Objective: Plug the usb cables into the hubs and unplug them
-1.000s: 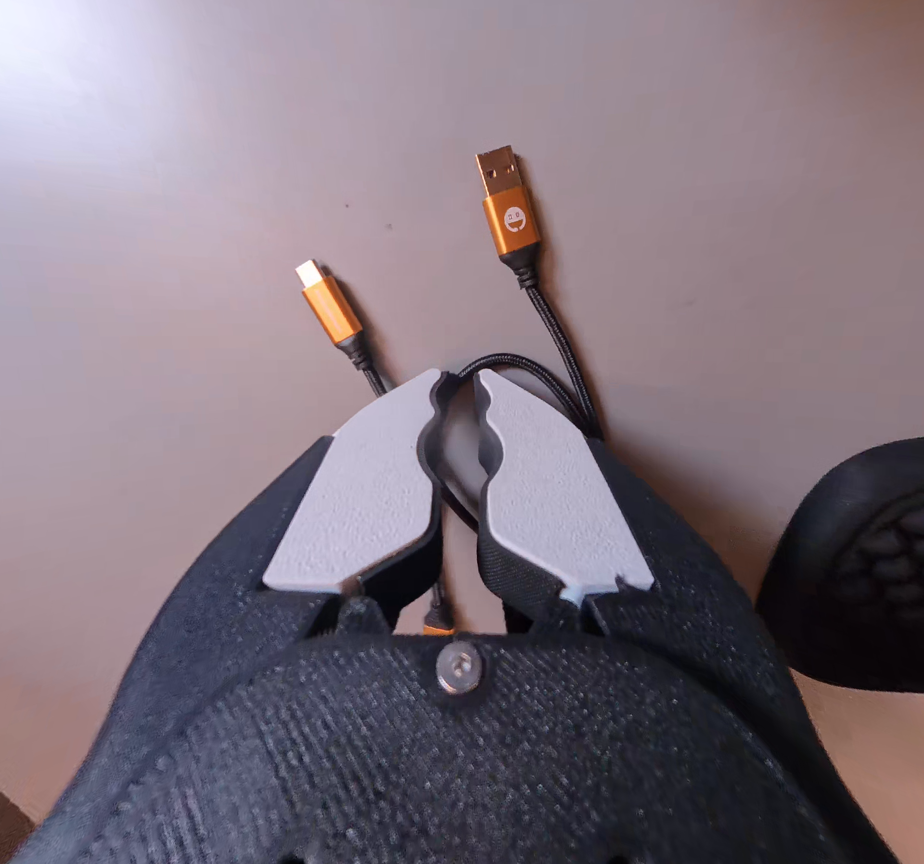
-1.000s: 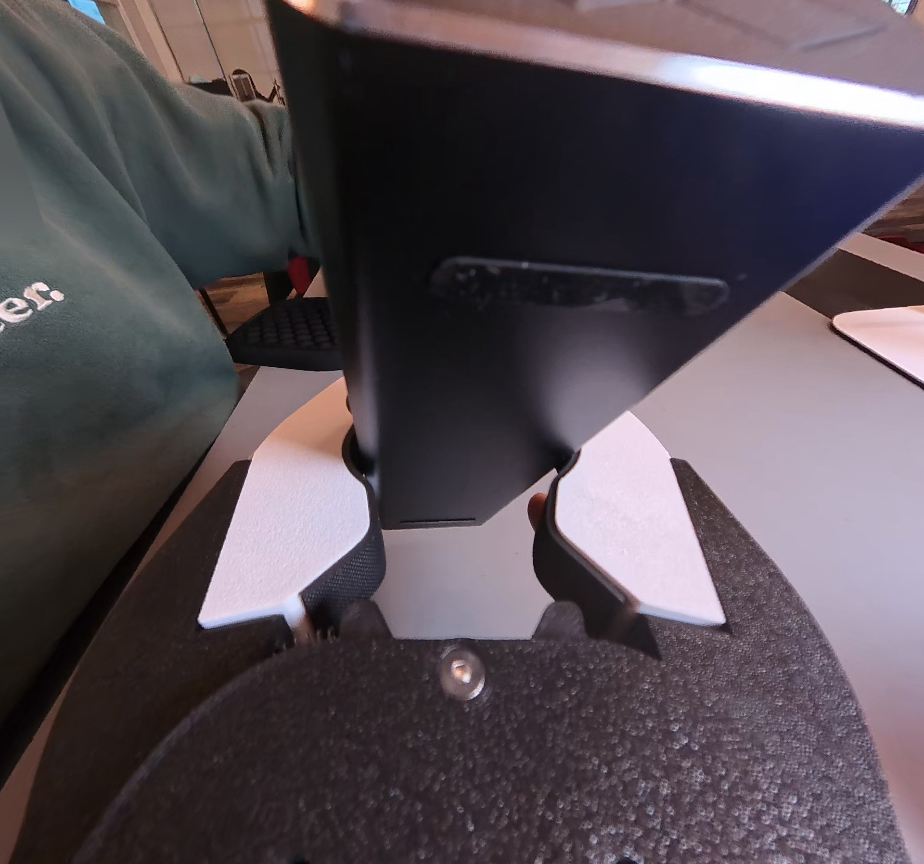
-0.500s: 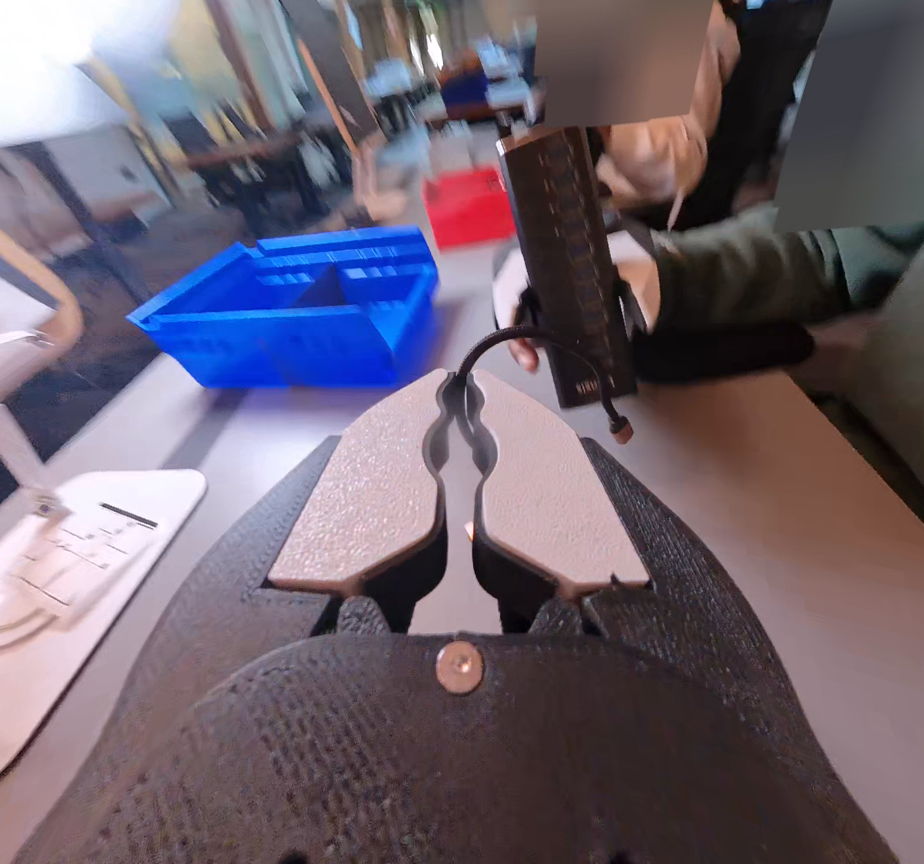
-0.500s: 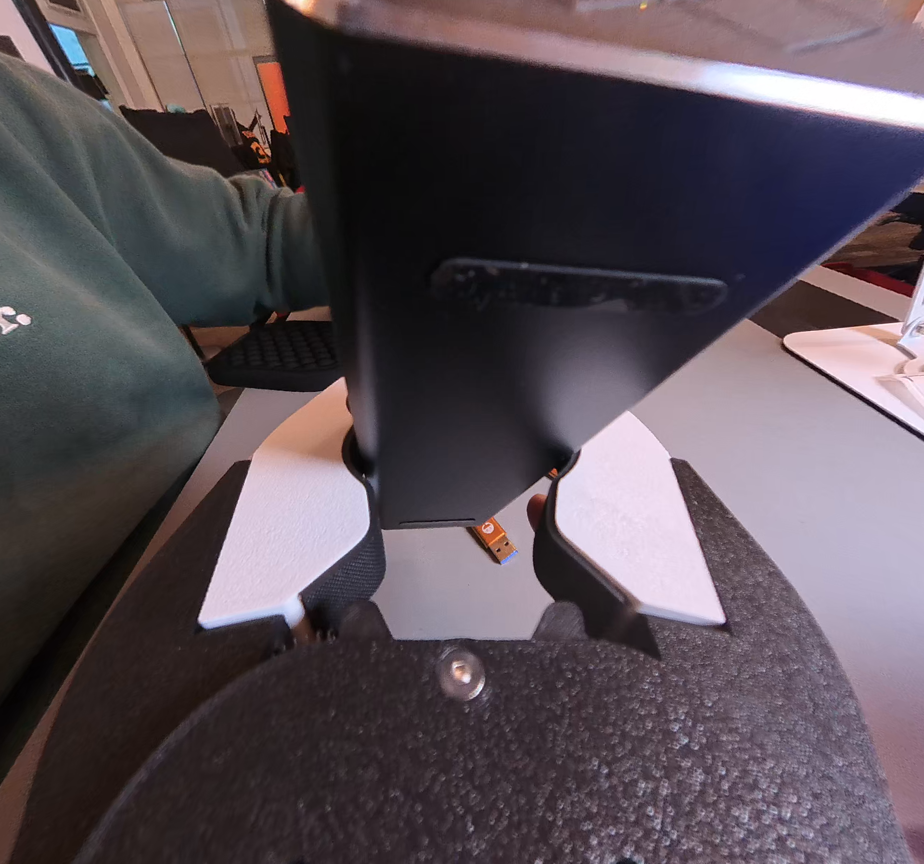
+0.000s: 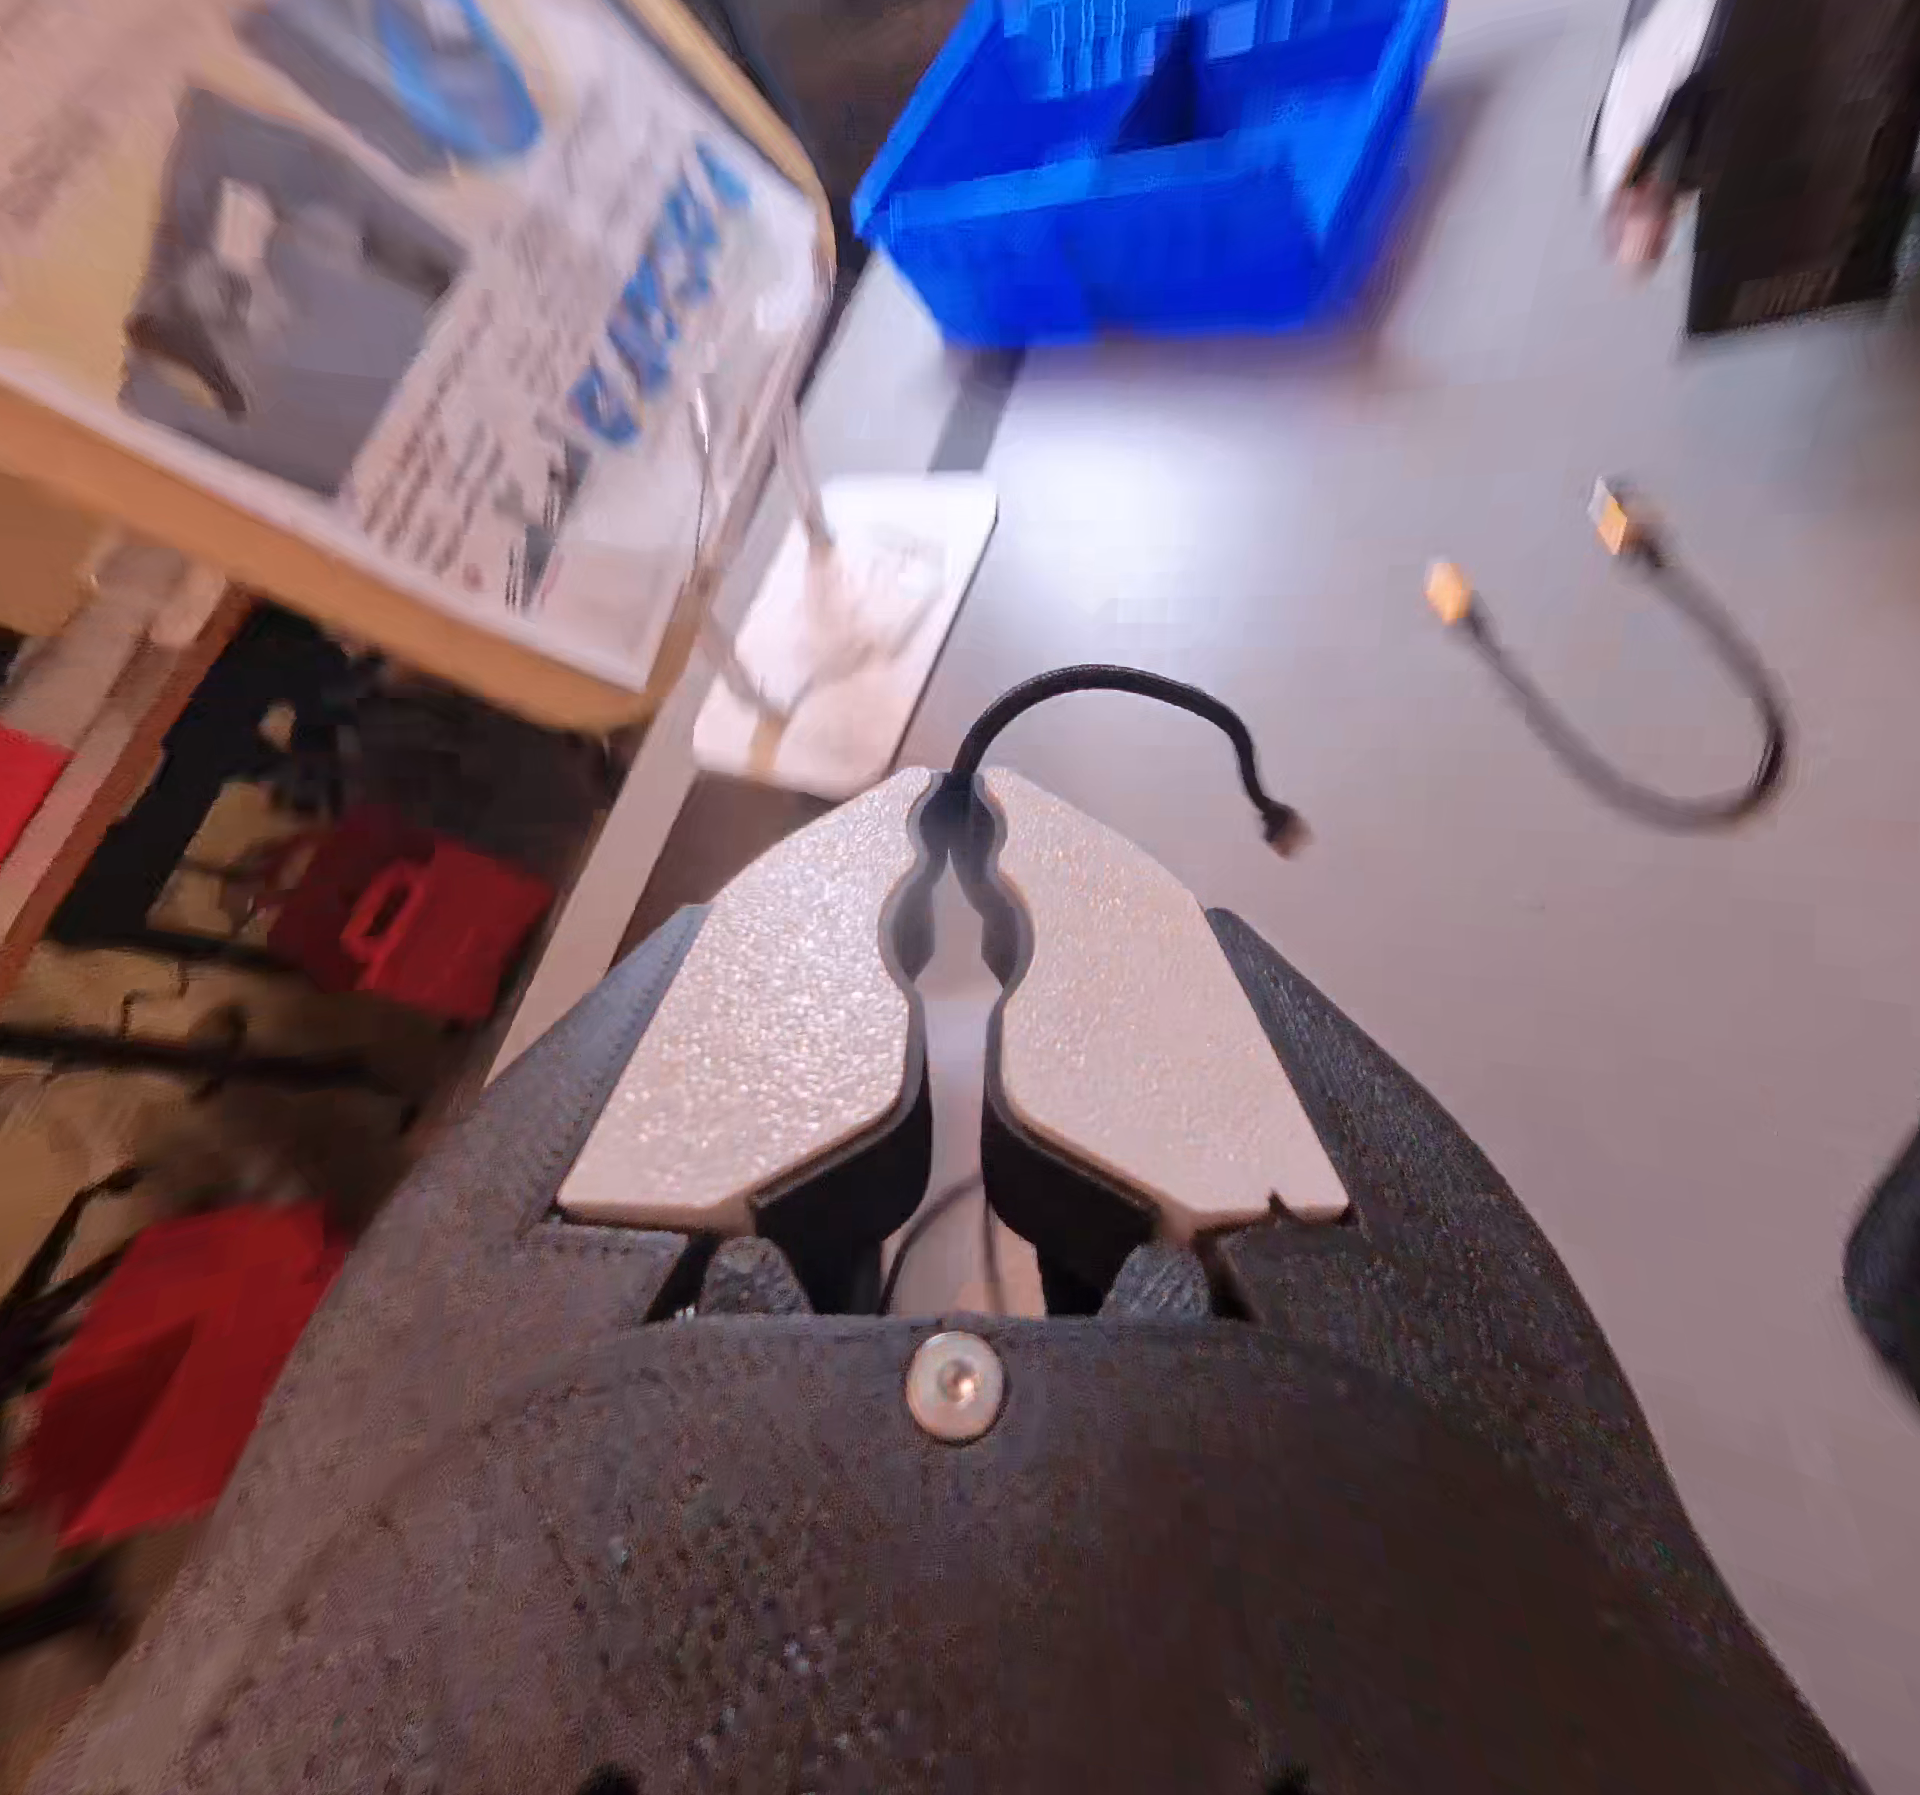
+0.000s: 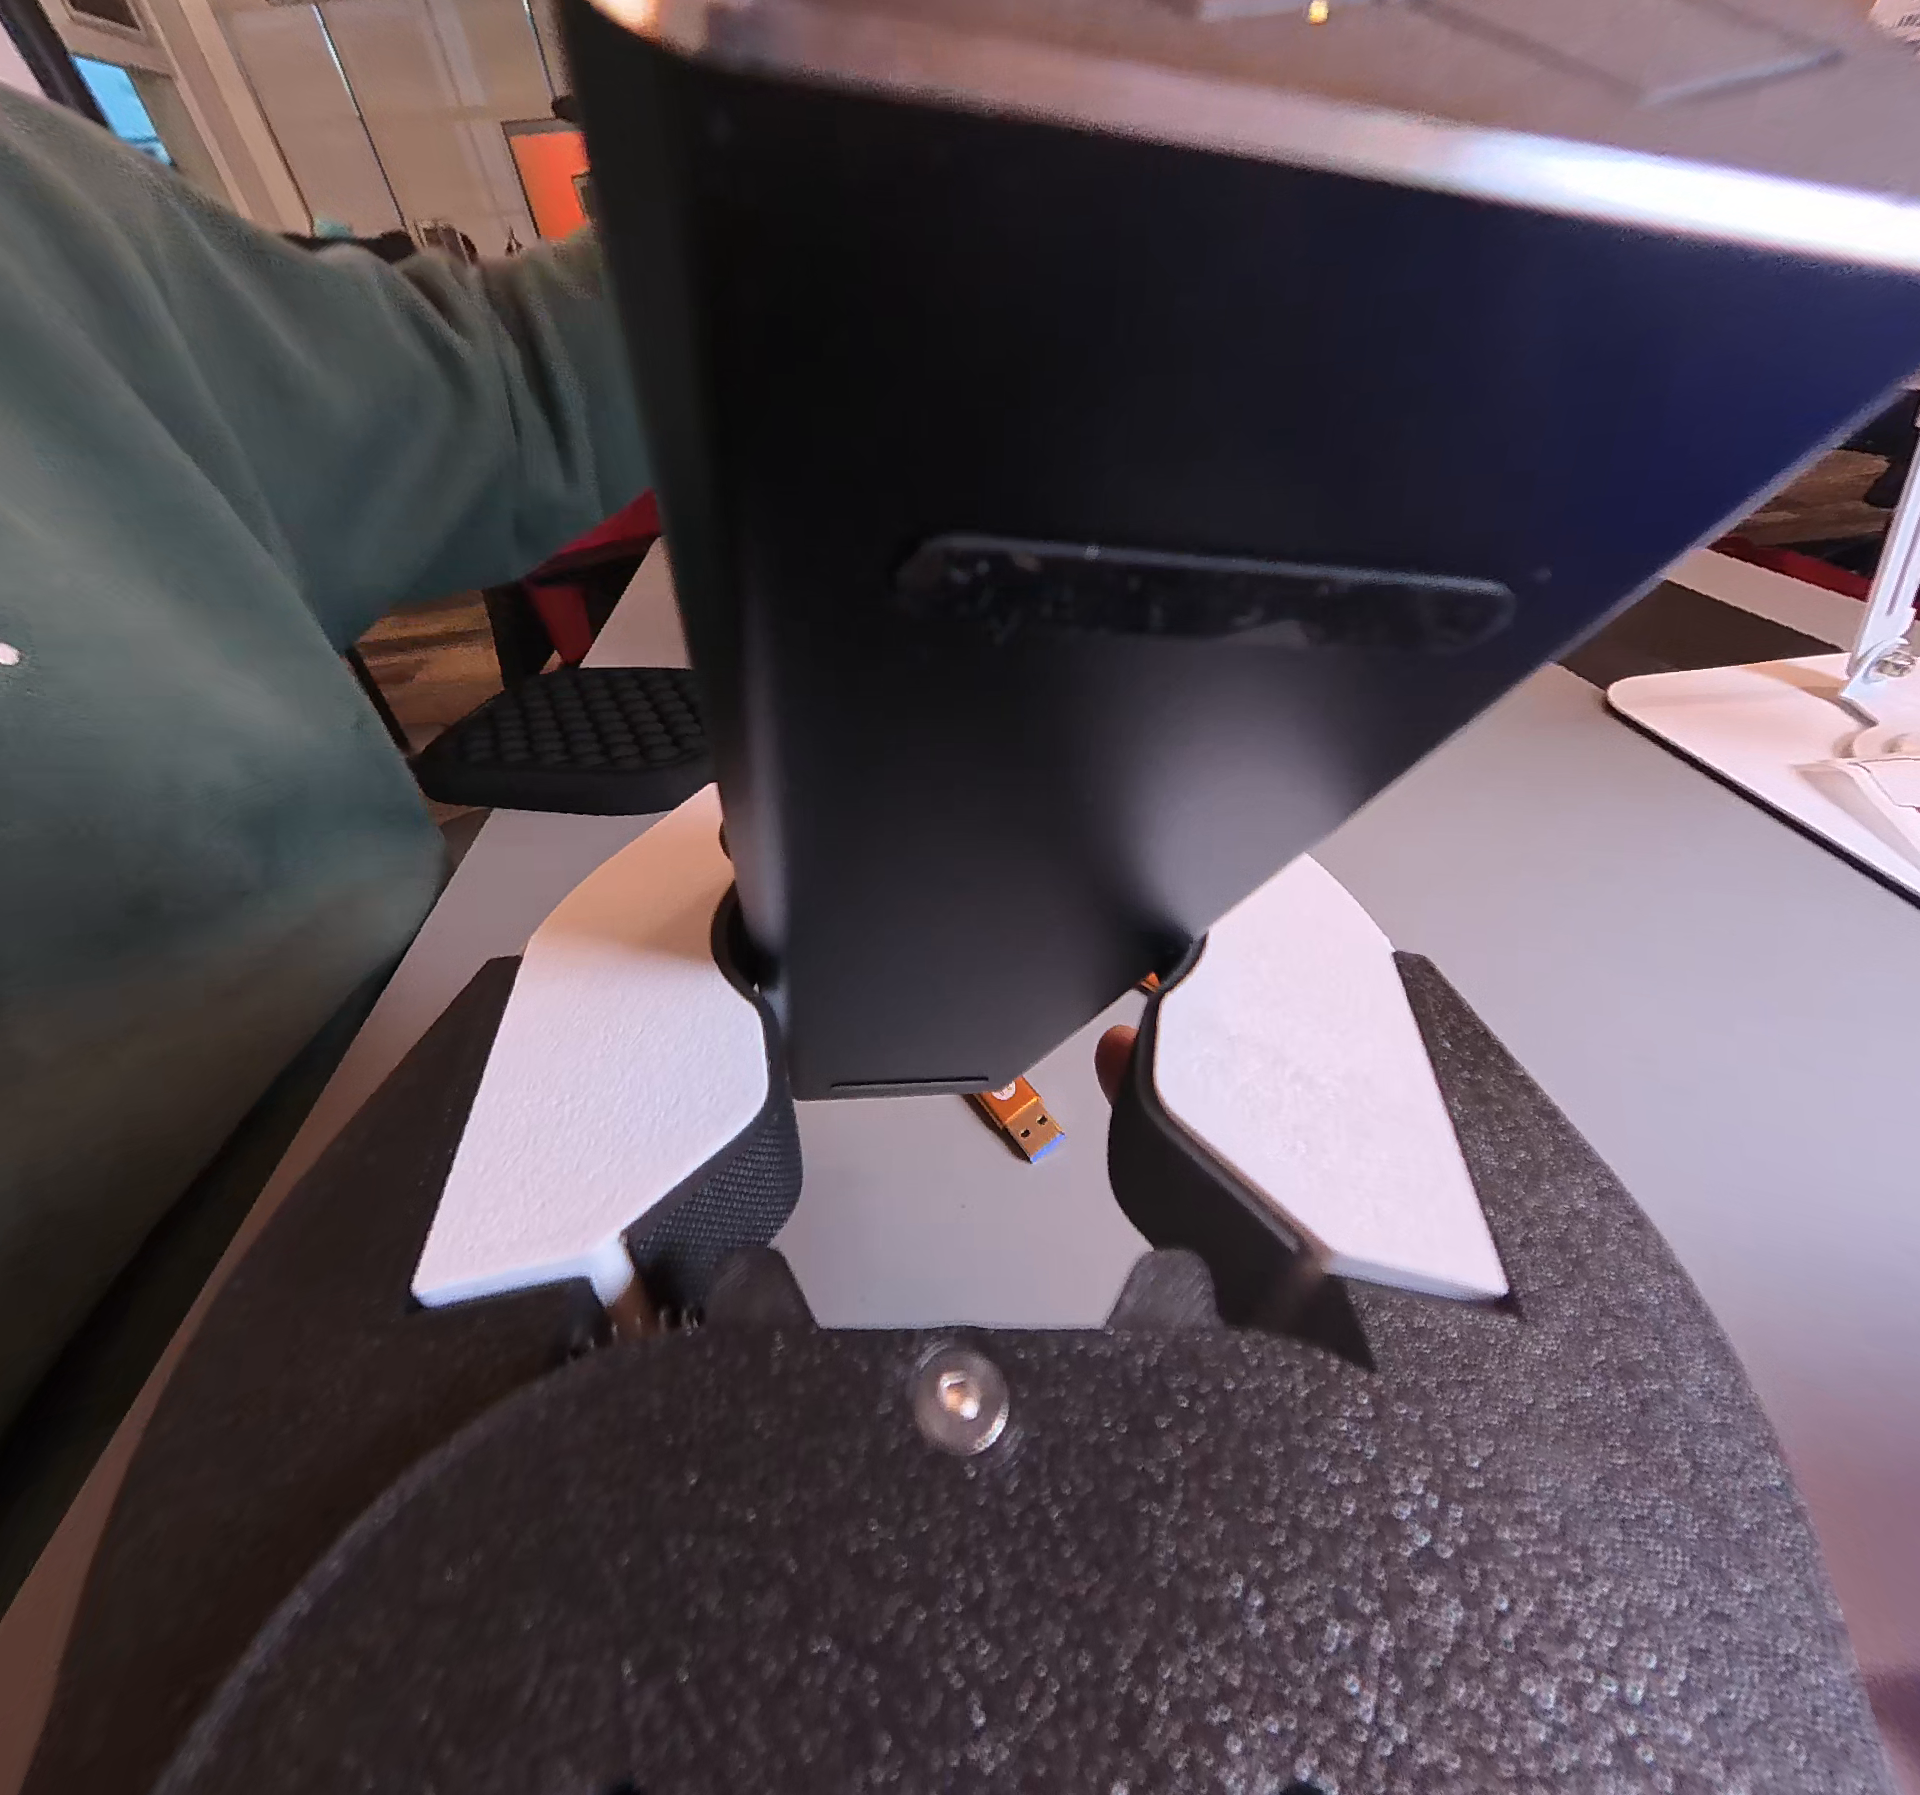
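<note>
Our left hand-held gripper (image 5: 961,789) is pinched tight on a black braided cable (image 5: 1132,696), which arches up ahead of the tips and droops rightward, plug end down. Our right hand-held gripper (image 6: 961,956) clamps the black hub (image 6: 1091,457), long axis running up and away from us, above the worktop (image 6: 1558,914).

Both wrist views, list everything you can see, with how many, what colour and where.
held cable: one, black braided, pinched at left jaws.
loose cable: one, black with orange plugs, on table to the right.
orange plug: one, on table under hub.
hub: one, black, upright between right jaws.
bin: one, blue, far on table.
stand base: one, white, table's left edge.
table: one, grey.
sleeve: one, green, left.
left gripper: shut on cable.
right gripper: gripping hub.
</note>
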Demonstrator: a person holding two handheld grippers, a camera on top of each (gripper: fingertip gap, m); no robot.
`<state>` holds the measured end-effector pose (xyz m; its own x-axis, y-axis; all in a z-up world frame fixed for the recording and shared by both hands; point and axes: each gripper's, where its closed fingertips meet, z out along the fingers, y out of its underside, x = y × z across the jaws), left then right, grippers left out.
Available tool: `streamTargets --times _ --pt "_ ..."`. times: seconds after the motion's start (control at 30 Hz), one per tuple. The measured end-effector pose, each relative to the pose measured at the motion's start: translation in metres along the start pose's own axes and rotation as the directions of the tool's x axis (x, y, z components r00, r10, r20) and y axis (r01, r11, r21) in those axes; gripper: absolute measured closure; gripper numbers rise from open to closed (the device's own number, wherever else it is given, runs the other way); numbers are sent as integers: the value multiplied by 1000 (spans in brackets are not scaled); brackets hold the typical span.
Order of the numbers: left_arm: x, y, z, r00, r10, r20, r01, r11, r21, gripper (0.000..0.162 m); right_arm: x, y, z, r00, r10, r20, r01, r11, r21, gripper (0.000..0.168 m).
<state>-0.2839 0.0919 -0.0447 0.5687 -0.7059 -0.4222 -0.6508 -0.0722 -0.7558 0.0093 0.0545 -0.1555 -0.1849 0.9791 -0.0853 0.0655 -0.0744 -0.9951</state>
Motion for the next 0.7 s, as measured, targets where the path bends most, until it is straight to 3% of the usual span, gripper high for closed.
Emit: streamTargets --times 0.17,0.3,0.33,0.5,0.57,0.7 --pt "-44 80 -27 995 67 -73 -91 907 -411 158 1 4 2 1000 7 -2 -7 1000 -14 94" --pt "-32 145 1 981 38 -193 -147 794 -590 155 2 6 3 1000 12 -7 -12 1000 -18 94" --pt "-30 152 11 983 47 -179 -147 784 -603 142 3 6 3 1000 14 -7 -14 1000 -18 94" --pt "-3 93 55 992 63 -111 -98 933 -346 134 4 9 4 1000 26 -7 -26 999 -22 94" --pt "31 69 70 990 13 -142 -53 958 -281 137 4 8 4 1000 25 -5 -25 1000 -18 94" --pt "135 34 104 943 -72 -325 11 982 -187 134 3 5 2 1000 17 -7 -17 1000 -9 94"
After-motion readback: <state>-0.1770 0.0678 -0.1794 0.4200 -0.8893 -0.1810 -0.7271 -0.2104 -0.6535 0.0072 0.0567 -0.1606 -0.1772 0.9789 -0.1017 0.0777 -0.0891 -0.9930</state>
